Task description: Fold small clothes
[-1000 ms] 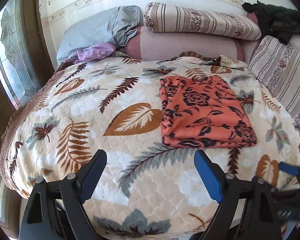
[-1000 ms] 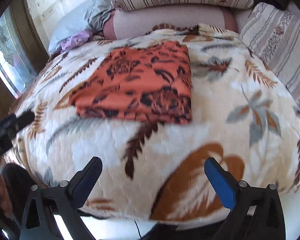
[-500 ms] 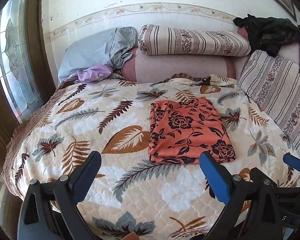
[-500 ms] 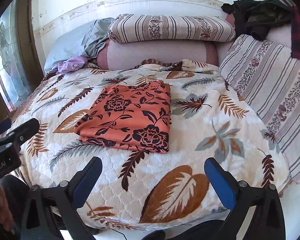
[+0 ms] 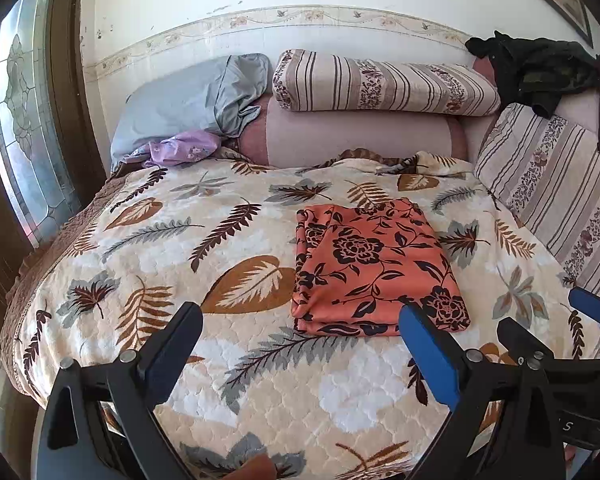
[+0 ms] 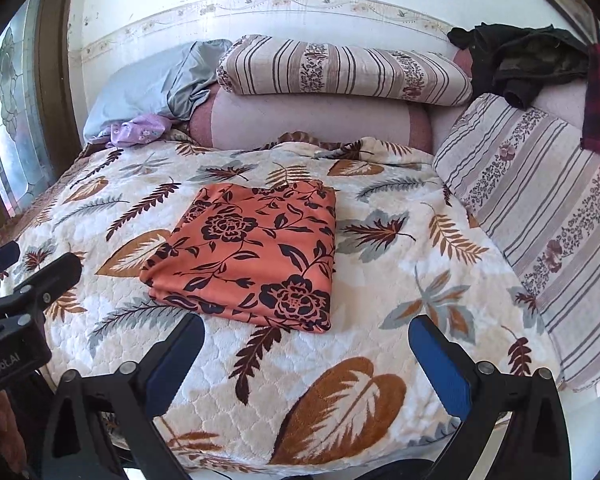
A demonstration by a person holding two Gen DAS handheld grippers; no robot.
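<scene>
An orange garment with a black flower print (image 5: 374, 266) lies folded into a neat rectangle on the leaf-patterned bedspread (image 5: 148, 240). It also shows in the right wrist view (image 6: 252, 252). My left gripper (image 5: 300, 332) is open and empty, held back from the garment near the bed's front edge. My right gripper (image 6: 306, 340) is open and empty, just short of the garment's near edge. The right gripper shows at the right edge of the left wrist view (image 5: 588, 308), and the left gripper at the left edge of the right wrist view (image 6: 32, 276).
Striped pillows (image 5: 380, 84) and a pink bolster (image 5: 360, 136) lie at the head of the bed. A grey pillow (image 5: 192, 100) and a purple cloth (image 5: 176, 150) sit at the back left. Dark clothes (image 5: 540, 68) lie at the back right. A window (image 5: 24, 140) is at left.
Both grippers have pulled back and up from the bed, so the folded garment looks smaller and farther away. The garment itself has not moved. Both grippers stay open.
</scene>
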